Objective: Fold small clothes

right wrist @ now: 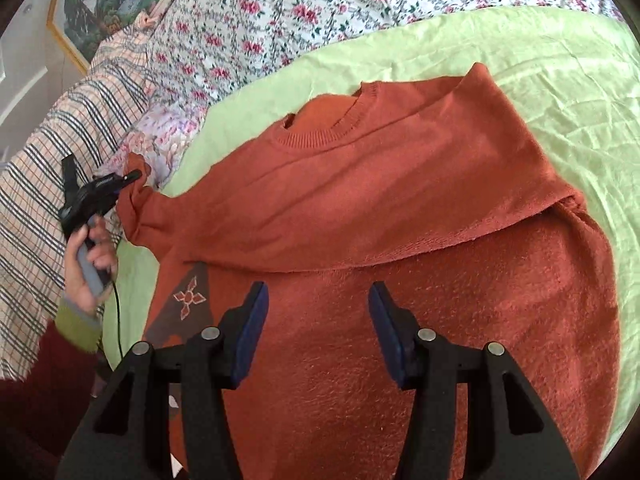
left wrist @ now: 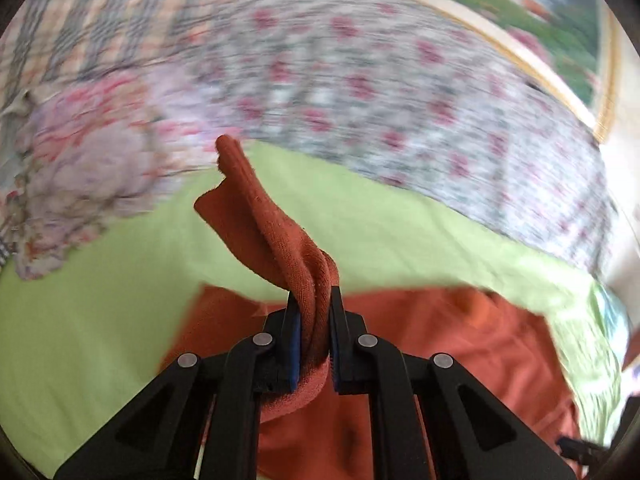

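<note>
A rust-orange sweater (right wrist: 400,208) lies on a light green sheet (right wrist: 540,80), neck toward the far side, one sleeve folded across its body. My left gripper (left wrist: 314,300) is shut on the bunched end of the other sleeve (left wrist: 260,216) and holds it up off the sheet; it also shows in the right wrist view (right wrist: 120,180) at the sweater's left edge. My right gripper (right wrist: 318,300) is open and empty, hovering over the sweater's lower body. The left wrist view is blurred by motion.
A floral bedspread (right wrist: 280,8) lies beyond the green sheet. A plaid cloth (right wrist: 60,140) and a pink floral pillow (left wrist: 88,152) sit to the left. A framed picture (right wrist: 104,4) hangs on the far wall. A dark patterned patch (right wrist: 184,304) shows at the sweater's left side.
</note>
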A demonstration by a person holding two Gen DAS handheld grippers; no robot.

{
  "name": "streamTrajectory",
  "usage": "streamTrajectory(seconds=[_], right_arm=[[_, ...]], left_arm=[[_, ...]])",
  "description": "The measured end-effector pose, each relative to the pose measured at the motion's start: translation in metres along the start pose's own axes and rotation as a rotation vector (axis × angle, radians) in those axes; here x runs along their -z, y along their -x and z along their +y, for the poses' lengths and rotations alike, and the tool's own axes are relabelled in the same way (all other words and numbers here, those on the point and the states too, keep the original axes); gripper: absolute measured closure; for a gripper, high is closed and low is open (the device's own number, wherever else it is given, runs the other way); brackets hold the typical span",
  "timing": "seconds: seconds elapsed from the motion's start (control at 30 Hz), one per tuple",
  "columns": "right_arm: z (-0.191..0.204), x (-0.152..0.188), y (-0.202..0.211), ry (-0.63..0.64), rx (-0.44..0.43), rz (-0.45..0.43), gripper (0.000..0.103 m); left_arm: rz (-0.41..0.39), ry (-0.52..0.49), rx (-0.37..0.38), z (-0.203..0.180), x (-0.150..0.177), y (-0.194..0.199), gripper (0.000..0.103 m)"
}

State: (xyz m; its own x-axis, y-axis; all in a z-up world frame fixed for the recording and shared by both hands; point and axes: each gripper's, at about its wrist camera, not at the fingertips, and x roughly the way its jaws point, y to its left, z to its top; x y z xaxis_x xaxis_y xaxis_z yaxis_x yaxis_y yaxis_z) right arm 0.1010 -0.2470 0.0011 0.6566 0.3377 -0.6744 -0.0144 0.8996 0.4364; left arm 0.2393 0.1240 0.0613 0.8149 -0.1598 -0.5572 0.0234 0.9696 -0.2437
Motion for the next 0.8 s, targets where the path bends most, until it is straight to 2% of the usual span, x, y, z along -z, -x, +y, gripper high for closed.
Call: streamTrajectory(seconds=[0.17,0.23,0.37,0.5,0.6,0.7,0.73,0.77,0.8], right_arm=[[-0.013,0.004,0.02,-0.043,0.008,-0.038,0.049],[-0.019,0.007,0.028,-0.06,0.011,-0.049,0.049],[-0.031,0.012,0.043,-0.083,0.032,-0.07,0.049],[-0.048,0.017,0.056,-0.129,0.052,-0.089,0.049],[-0.054,0.016,0.062,-0.14,0.059,-0.096,0.049],[-0.052,0.014,0.062,-0.135,0.059,-0.099,0.049],[-0.049,0.012,0.061,-0.129,0.057,-0.098,0.049],[-0.046,0.01,0.059,-0.119,0.053,-0.096,0.049],[-0.043,0.008,0.056,-0.11,0.047,-0.095,0.049]], left_arm=[[0.065,-0.108,0.084,-0.097,0.049,-0.015,0.094],[0.094,-0.134,0.109,-0.12,0.062,-0.023,0.093],[0.156,-0.222,0.08,-0.167,0.098,-0.053,0.093],[0.23,-0.249,0.05,-0.178,0.12,-0.078,0.091],[0.253,-0.253,0.058,-0.175,0.127,-0.081,0.085],[0.263,-0.259,0.083,-0.172,0.129,-0.073,0.067],[0.262,-0.259,0.086,-0.171,0.129,-0.068,0.057],[0.263,-0.259,0.083,-0.168,0.13,-0.061,0.052],[0.265,-0.259,0.076,-0.165,0.132,-0.053,0.051]])
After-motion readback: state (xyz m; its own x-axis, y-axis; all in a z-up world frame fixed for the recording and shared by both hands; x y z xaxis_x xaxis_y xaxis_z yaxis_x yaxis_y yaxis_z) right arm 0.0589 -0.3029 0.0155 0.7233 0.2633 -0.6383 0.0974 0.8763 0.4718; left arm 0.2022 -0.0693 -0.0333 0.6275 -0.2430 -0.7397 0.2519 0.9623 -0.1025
